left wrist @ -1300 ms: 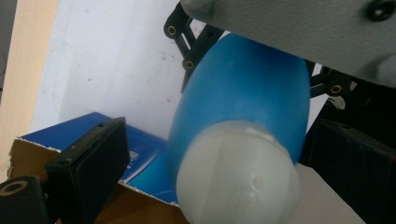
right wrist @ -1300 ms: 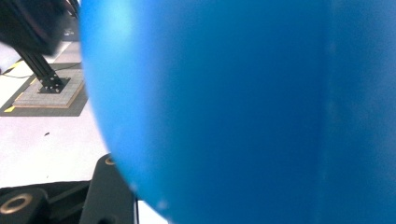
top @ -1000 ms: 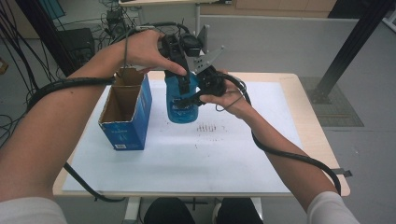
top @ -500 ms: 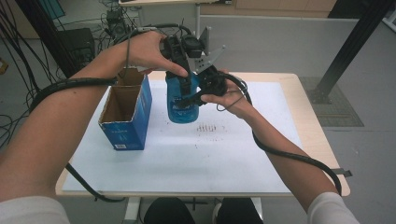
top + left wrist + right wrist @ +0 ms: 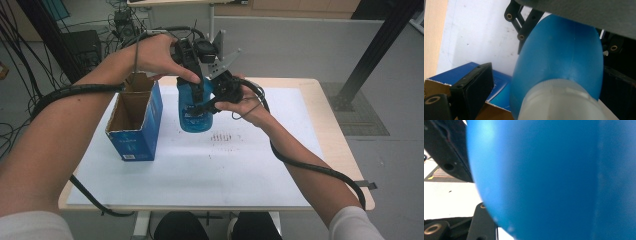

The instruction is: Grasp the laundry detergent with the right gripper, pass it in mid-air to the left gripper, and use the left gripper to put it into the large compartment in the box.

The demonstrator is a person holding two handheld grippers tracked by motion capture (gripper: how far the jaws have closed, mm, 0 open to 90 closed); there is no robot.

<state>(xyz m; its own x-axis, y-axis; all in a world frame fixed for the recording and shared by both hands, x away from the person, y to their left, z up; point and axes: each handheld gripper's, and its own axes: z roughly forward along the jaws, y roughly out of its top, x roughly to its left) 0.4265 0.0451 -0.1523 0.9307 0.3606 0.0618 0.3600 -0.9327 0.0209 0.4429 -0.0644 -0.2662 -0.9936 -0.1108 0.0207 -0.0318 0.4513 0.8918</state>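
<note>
A blue bottle (image 5: 192, 114) with a whitish cap (image 5: 560, 101) hangs upright just above the table, beside an open blue box (image 5: 135, 122). My right gripper (image 5: 201, 106) comes in from the right and is shut on the bottle's side; up close, the bottle's blue wall (image 5: 549, 180) fills its view. From above, my left gripper (image 5: 199, 89) reaches down over the bottle's top. Its jaws straddle the cap, and its left pad (image 5: 472, 83) stands clear of it with a gap between. The other pad is dark and hard to read.
The open blue box (image 5: 499, 82) stands on a white sheet (image 5: 250, 165) that covers the wooden table (image 5: 345, 150). Small dark marks (image 5: 222, 136) dot the sheet right of the bottle. Cables trail from both grippers along the forearms. Grey floor lies beyond the table.
</note>
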